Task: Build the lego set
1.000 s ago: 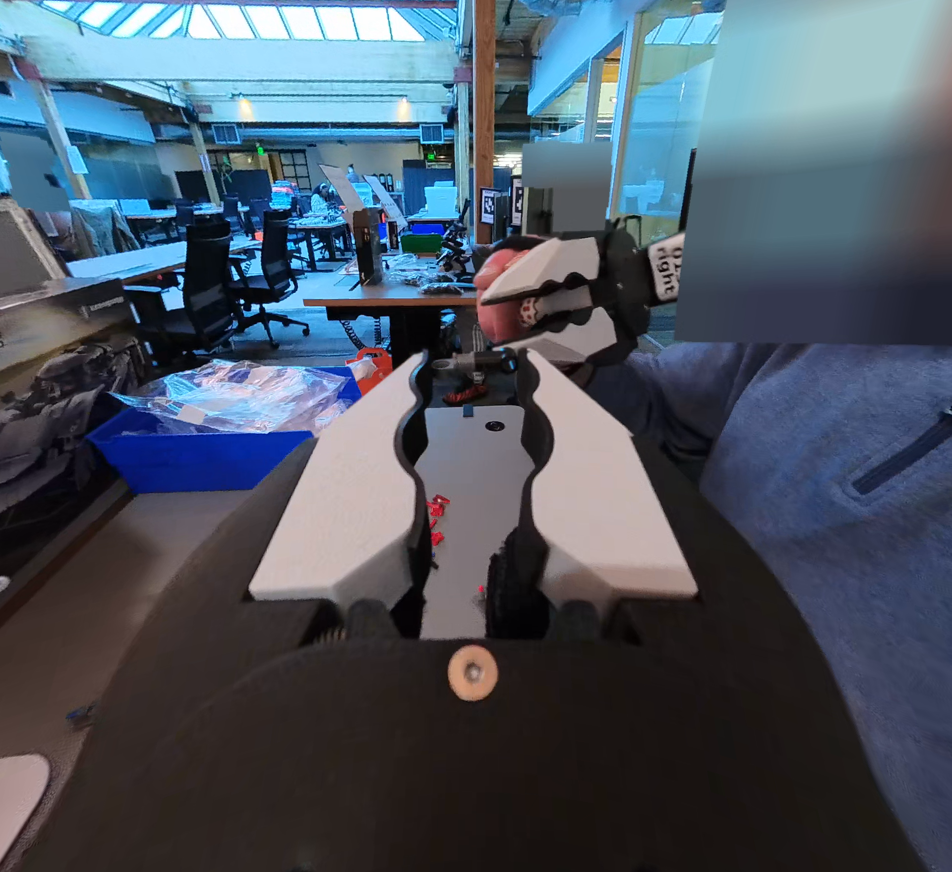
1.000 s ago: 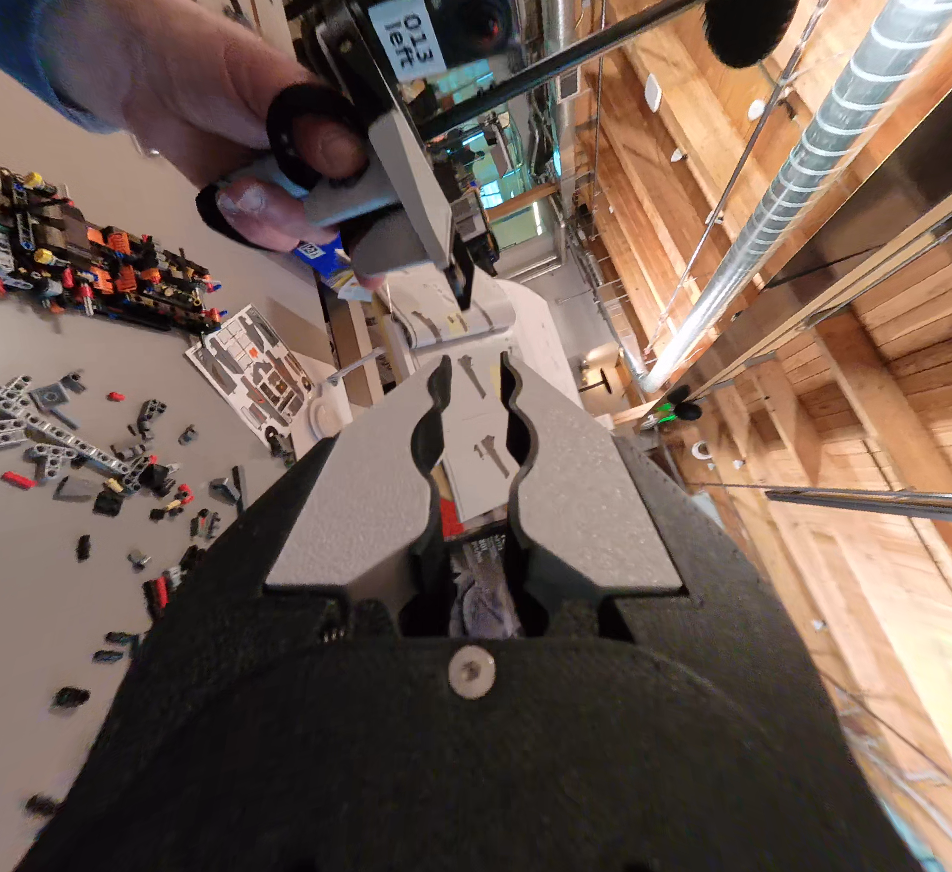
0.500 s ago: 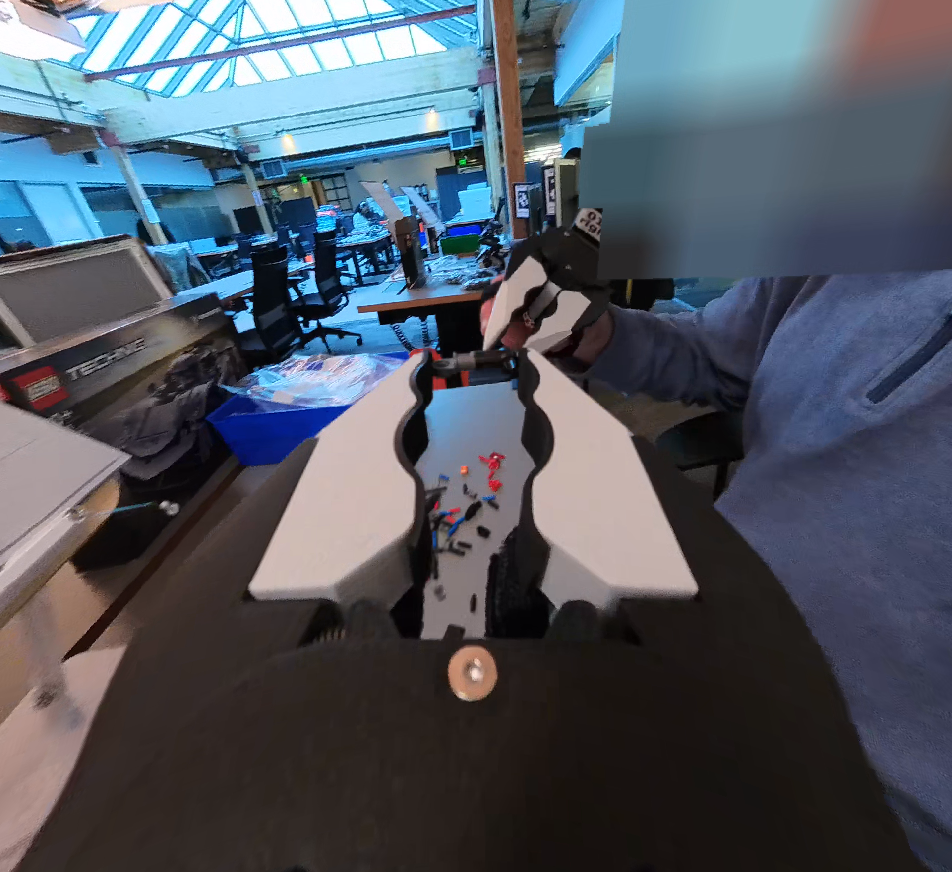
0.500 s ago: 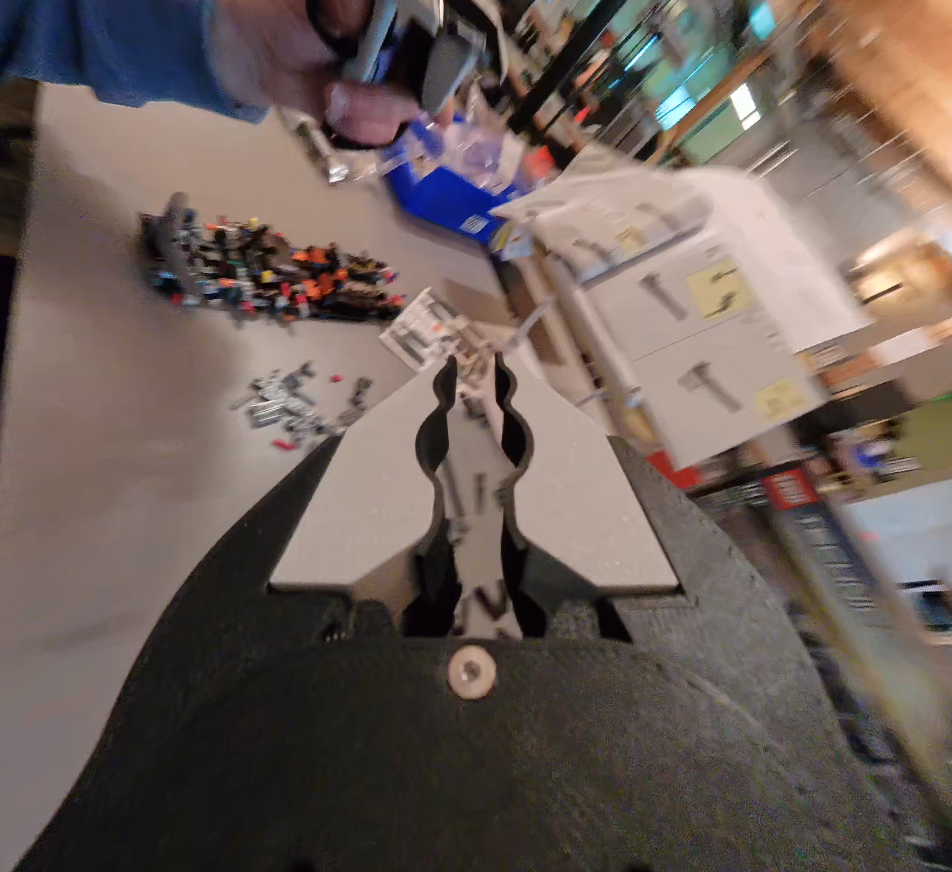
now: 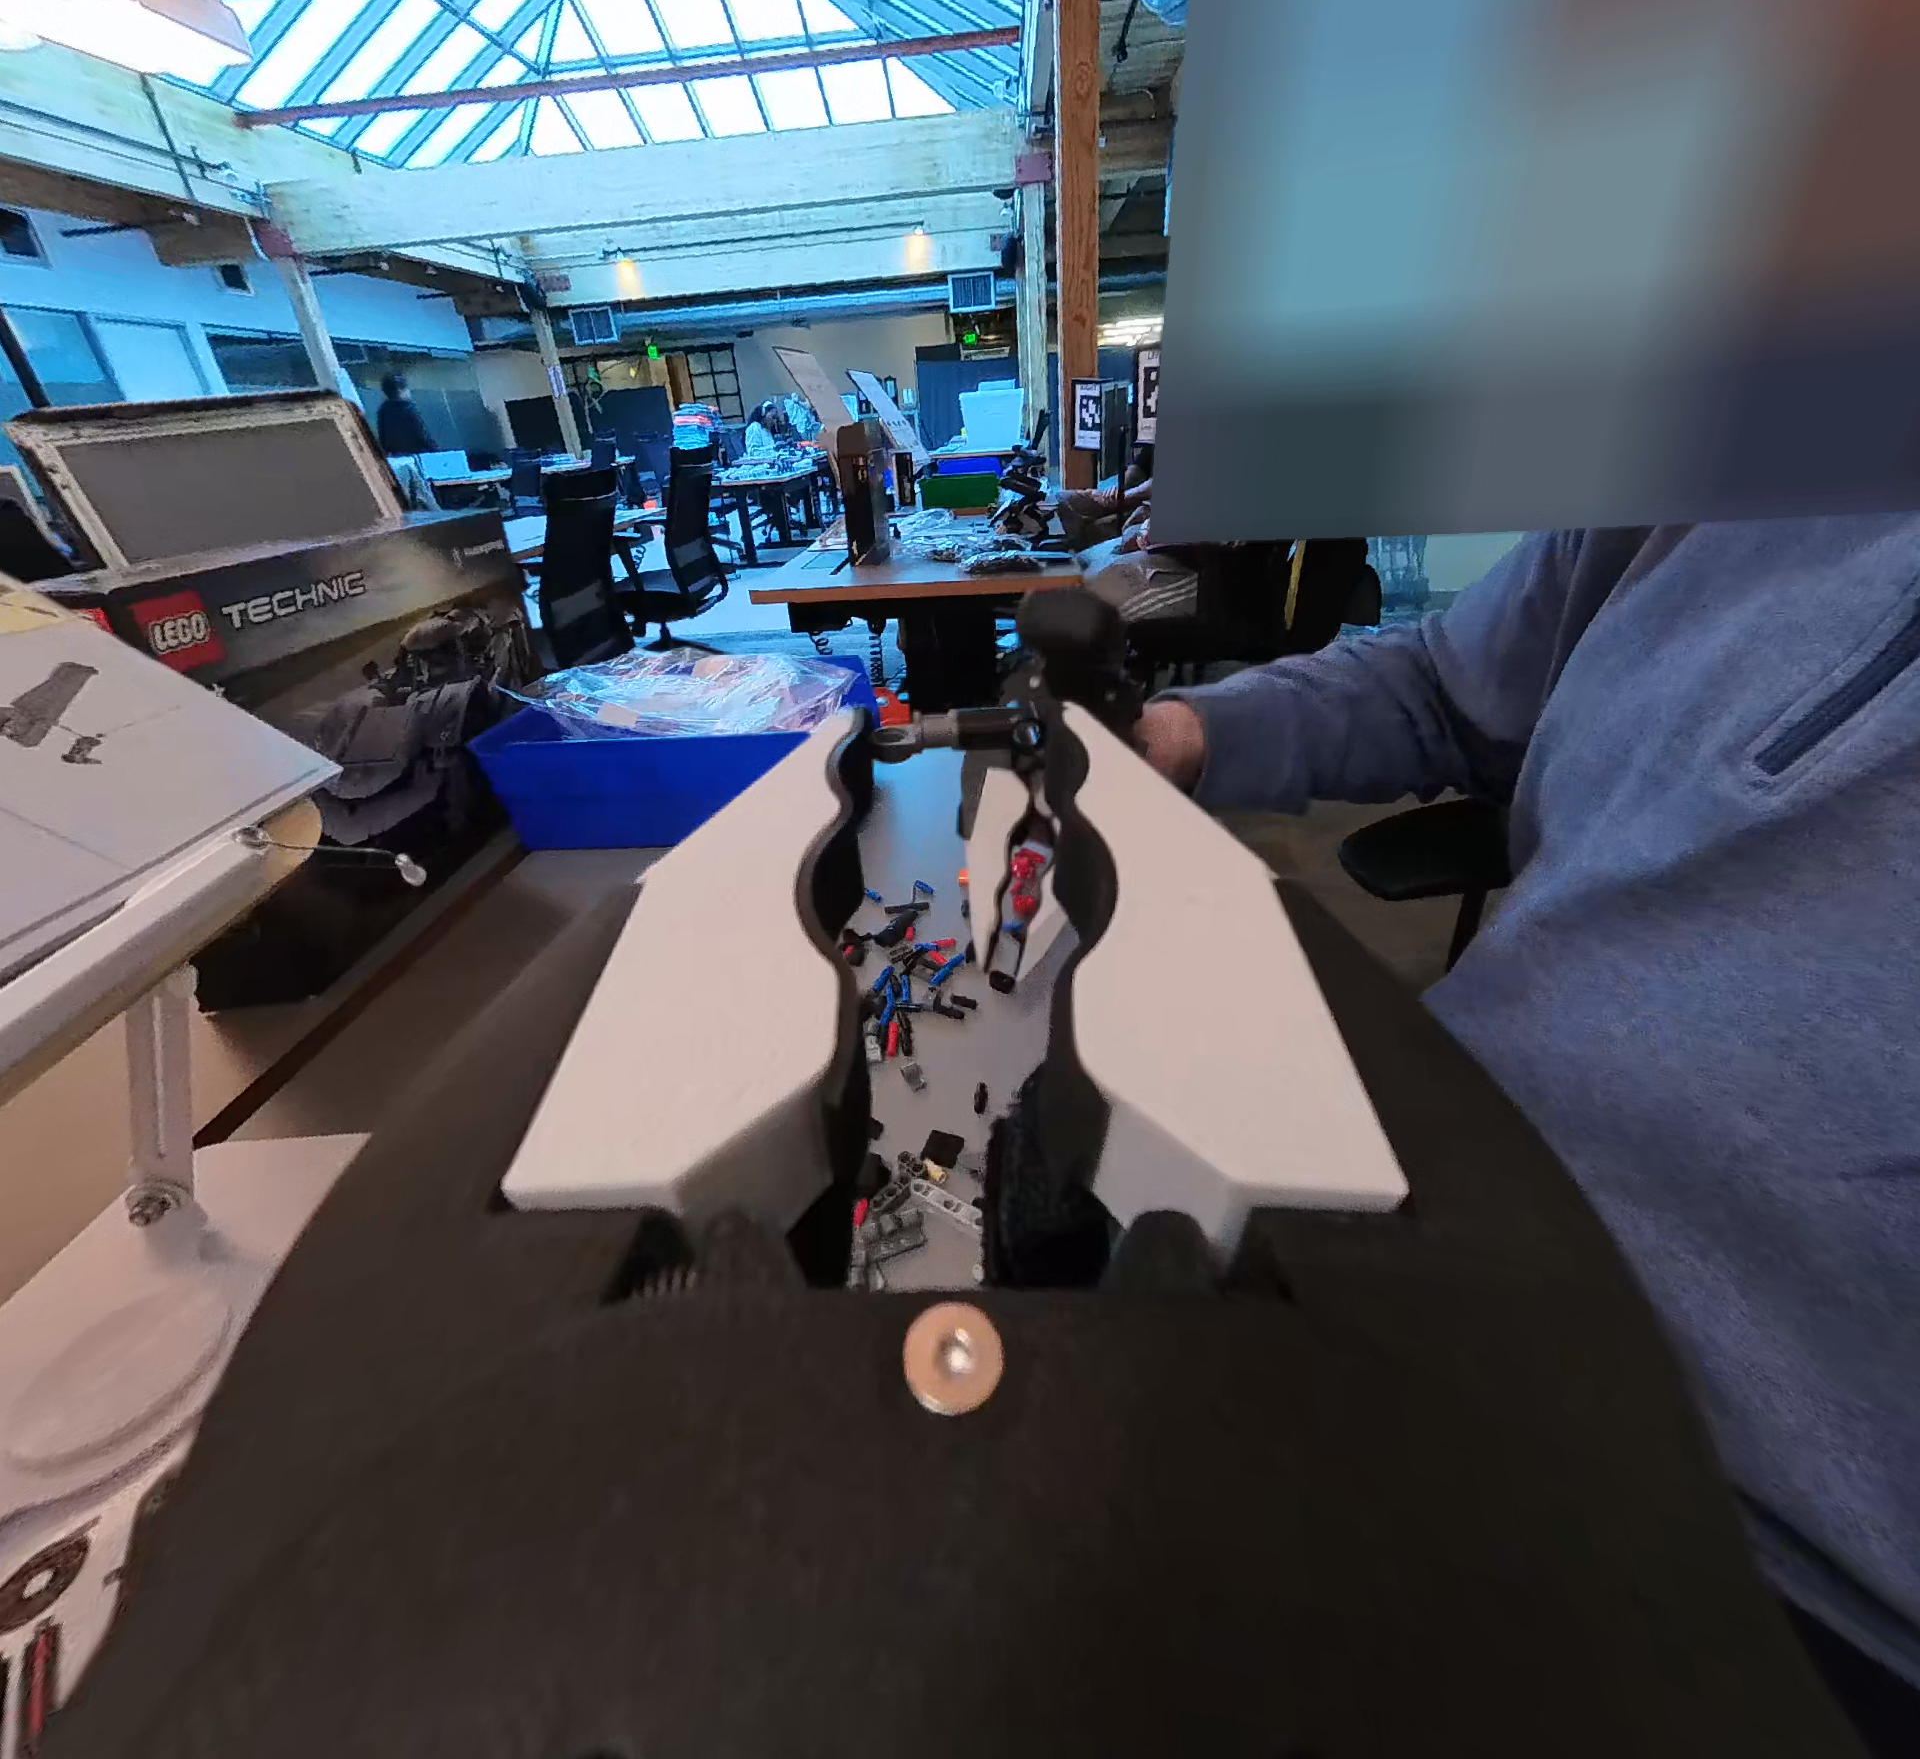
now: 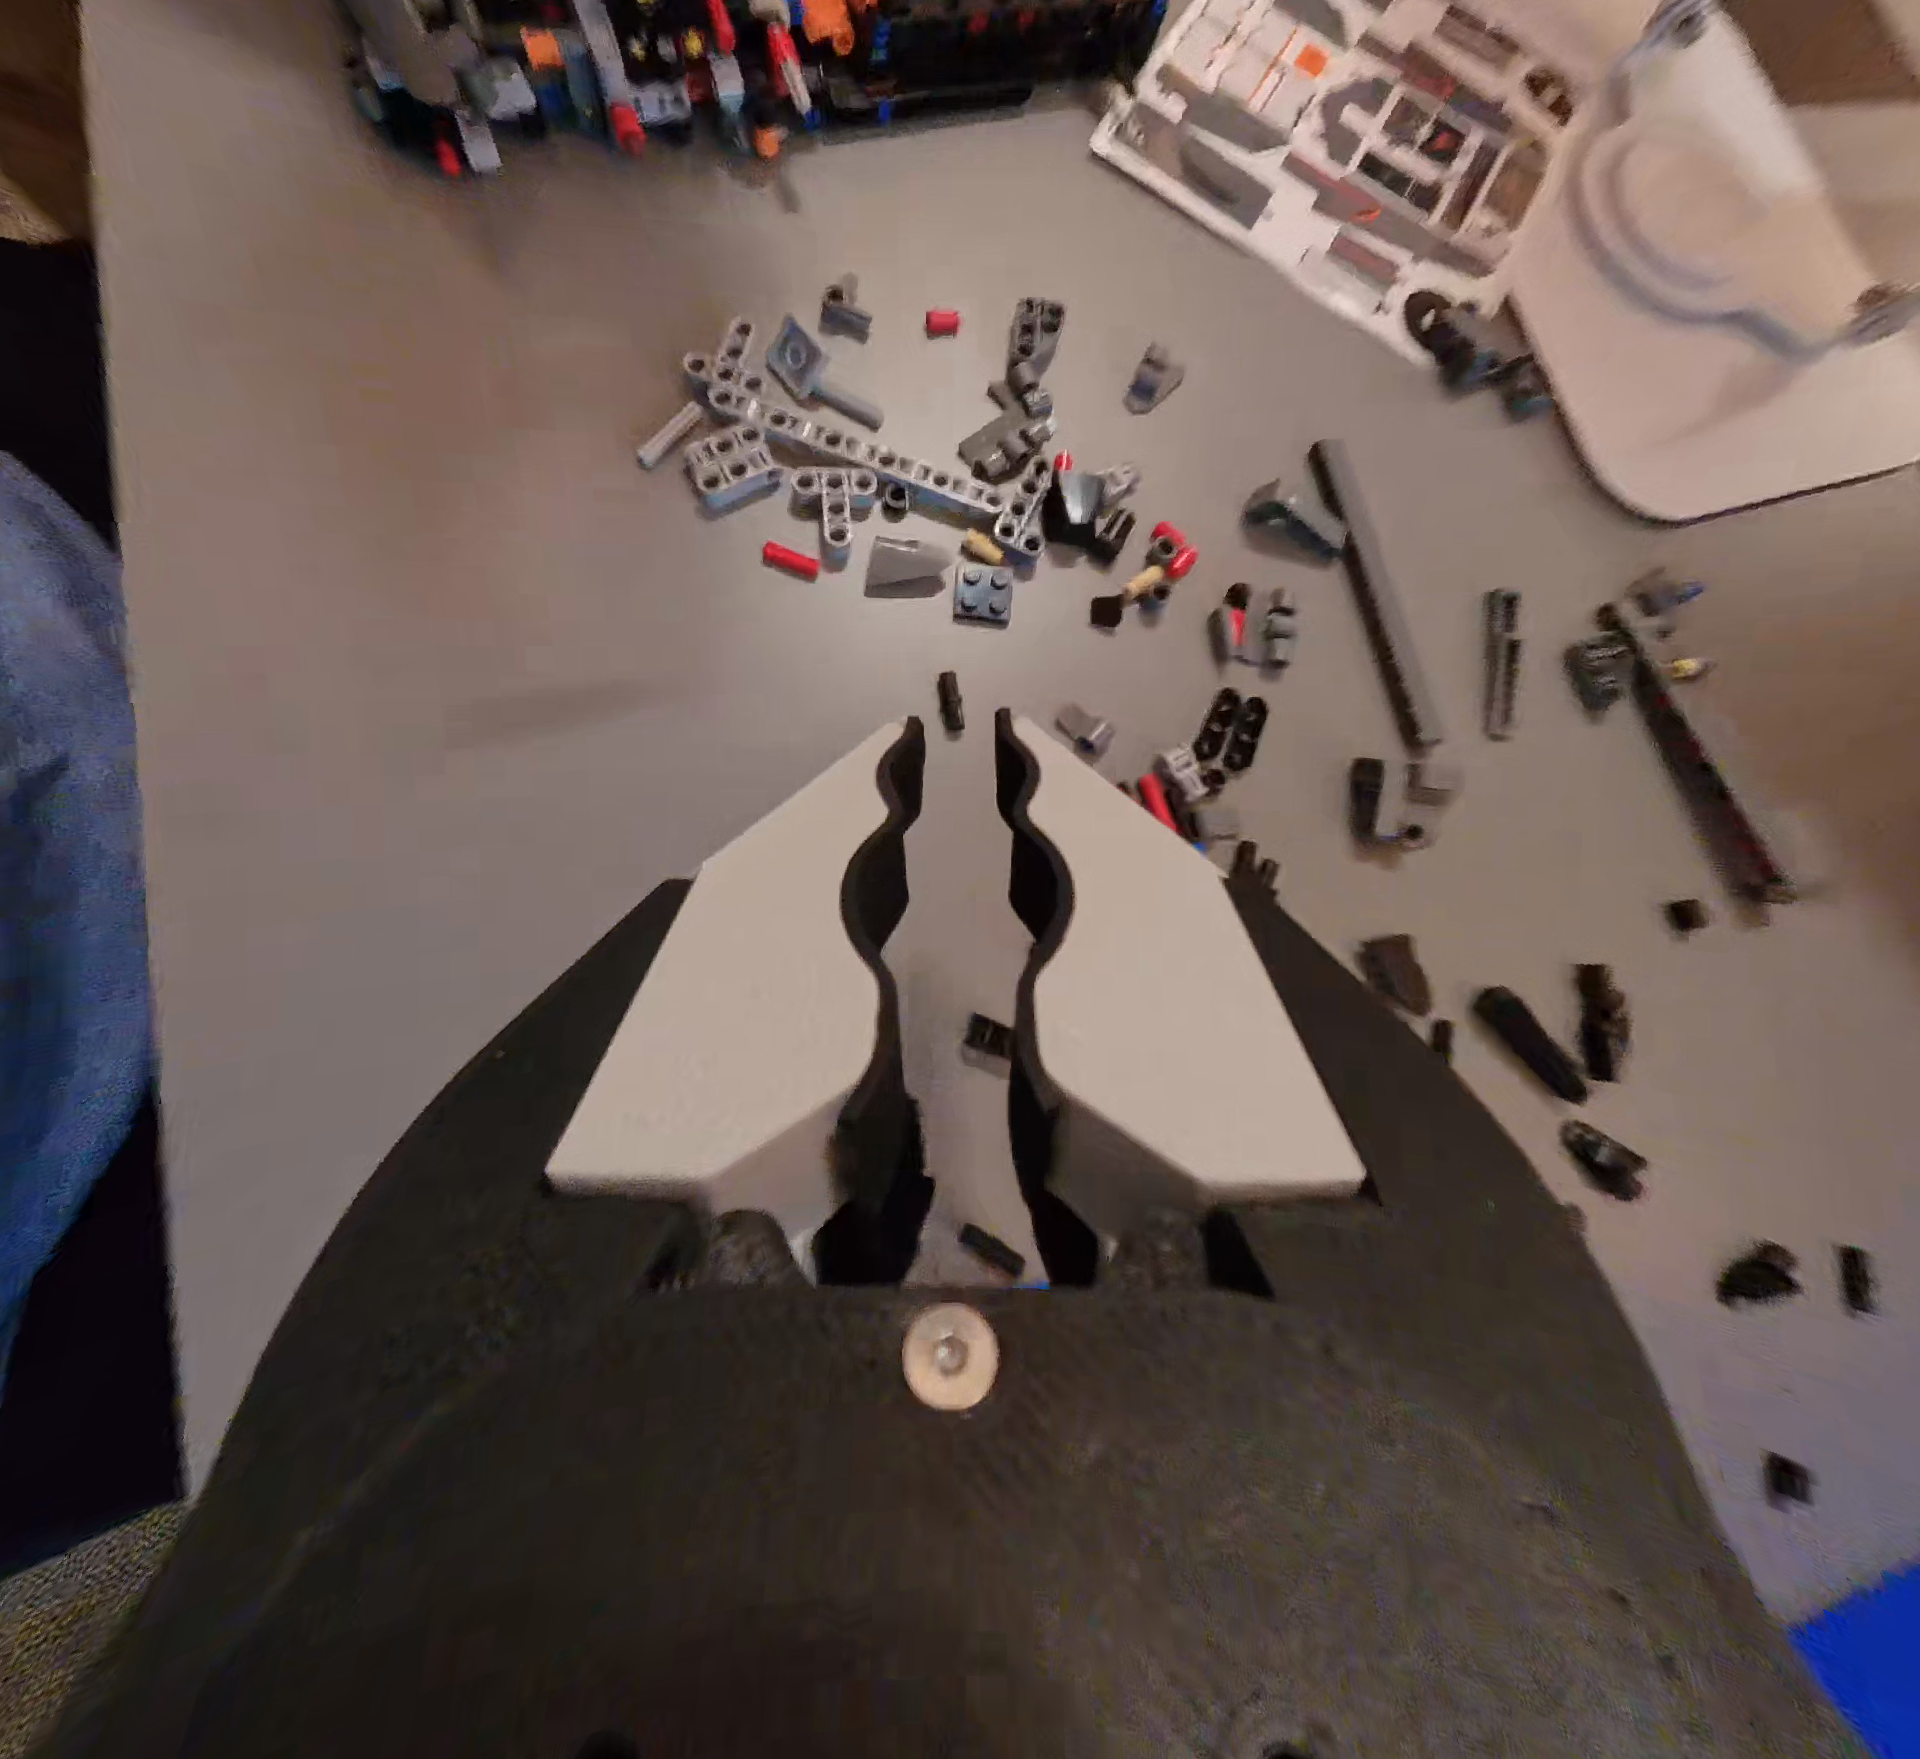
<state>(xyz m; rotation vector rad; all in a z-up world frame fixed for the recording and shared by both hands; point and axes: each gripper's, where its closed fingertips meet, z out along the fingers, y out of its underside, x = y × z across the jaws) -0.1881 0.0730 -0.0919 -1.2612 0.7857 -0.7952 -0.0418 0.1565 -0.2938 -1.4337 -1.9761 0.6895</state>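
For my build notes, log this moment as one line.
left gripper: shut on grey rod | right gripper: open, empty, above small black pin | loose pieces on table

- Blue bin (image 5: 665,779) at table's far edge, holding crumpled clear plastic bags (image 5: 686,693).
- Black office chairs (image 5: 634,546) and wooden desk (image 5: 914,579) behind.
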